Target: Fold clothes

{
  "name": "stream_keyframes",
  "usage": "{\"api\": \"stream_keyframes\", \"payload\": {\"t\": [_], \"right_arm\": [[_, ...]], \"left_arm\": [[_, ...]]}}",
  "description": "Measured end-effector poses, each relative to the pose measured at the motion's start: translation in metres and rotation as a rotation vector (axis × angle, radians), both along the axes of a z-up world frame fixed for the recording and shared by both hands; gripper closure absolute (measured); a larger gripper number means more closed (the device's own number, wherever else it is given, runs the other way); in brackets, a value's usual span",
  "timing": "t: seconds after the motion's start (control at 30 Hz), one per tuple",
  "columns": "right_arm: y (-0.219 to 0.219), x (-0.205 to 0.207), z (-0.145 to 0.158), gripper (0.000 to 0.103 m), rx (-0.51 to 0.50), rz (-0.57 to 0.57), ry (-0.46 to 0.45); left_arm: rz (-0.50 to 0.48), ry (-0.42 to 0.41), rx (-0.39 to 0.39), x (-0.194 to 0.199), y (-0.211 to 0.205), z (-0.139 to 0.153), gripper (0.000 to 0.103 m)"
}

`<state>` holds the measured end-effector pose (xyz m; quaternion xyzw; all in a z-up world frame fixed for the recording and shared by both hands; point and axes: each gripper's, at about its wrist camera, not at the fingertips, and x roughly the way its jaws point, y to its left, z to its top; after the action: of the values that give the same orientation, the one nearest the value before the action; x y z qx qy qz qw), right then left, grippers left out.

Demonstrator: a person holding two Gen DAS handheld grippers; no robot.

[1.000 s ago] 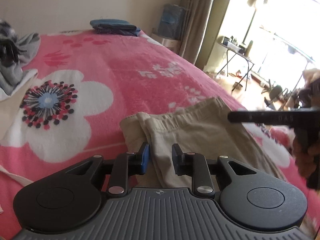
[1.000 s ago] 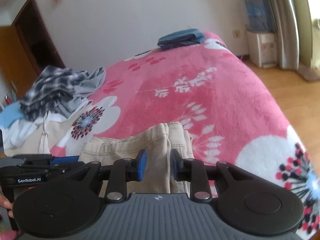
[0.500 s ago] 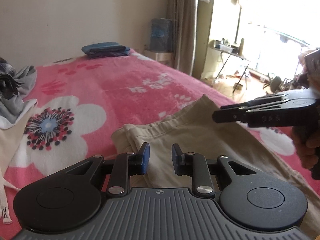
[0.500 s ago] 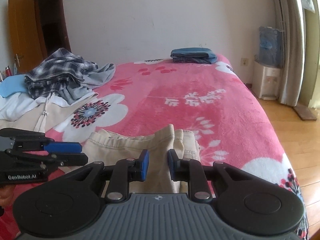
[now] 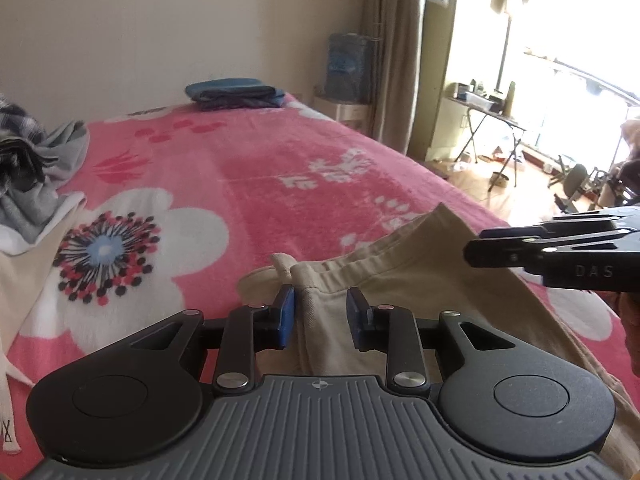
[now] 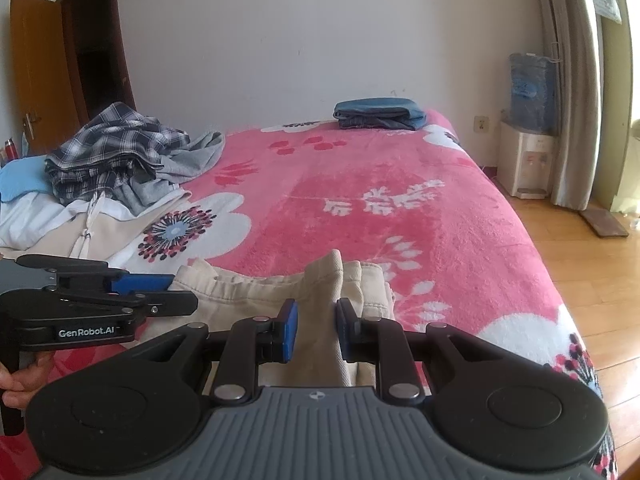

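Beige trousers (image 5: pixel 400 280) lie at the near edge of a pink flowered blanket (image 5: pixel 240 168), waistband toward the cameras. My left gripper (image 5: pixel 320 312) is at the waistband's left corner. Its jaws are opening, and a fold of cloth stands between them against the left pad only. The right wrist view shows the same gripper (image 6: pixel 184 292) from the side, held by a hand (image 6: pixel 20 380). My right gripper (image 6: pixel 316 324) is shut on a bunched ridge of the trousers (image 6: pixel 248 292) at the right corner. In the left wrist view the right gripper (image 5: pixel 474 246) enters from the right.
Folded blue clothes (image 6: pixel 380 114) sit at the far end of the blanket (image 6: pixel 360 184). A heap of checked and grey clothes (image 6: pixel 120 148) lies at the left. To the right, the bed edge drops to a wooden floor (image 6: pixel 580 260) with a water dispenser (image 6: pixel 528 152).
Both views have rolled to level. My left jaws have spread a little around the waistband corner. My right jaws have narrowed slightly on the bunched cloth.
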<state>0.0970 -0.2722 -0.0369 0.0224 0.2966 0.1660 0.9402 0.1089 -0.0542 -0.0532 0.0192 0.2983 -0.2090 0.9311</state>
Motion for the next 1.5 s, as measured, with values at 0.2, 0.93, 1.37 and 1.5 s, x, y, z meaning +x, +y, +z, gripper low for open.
{"api": "stream_keyframes", "payload": {"t": [0.2, 0.93, 1.37, 1.5], "right_arm": [[-0.001, -0.002, 0.001, 0.080, -0.014, -0.008, -0.018], [0.000, -0.005, 0.000, 0.079, -0.017, -0.015, -0.018], [-0.002, 0.002, -0.004, 0.079, 0.015, -0.007, -0.001], [-0.006, 0.006, -0.008, 0.084, 0.024, -0.008, -0.001]], "left_arm": [[-0.007, -0.023, 0.034, -0.003, -0.006, 0.002, 0.075], [-0.092, -0.161, 0.234, -0.037, -0.036, -0.005, 0.062], [-0.017, -0.076, 0.104, -0.015, -0.023, -0.009, 0.072], [-0.013, -0.104, 0.109, -0.018, -0.023, -0.009, 0.093]]}}
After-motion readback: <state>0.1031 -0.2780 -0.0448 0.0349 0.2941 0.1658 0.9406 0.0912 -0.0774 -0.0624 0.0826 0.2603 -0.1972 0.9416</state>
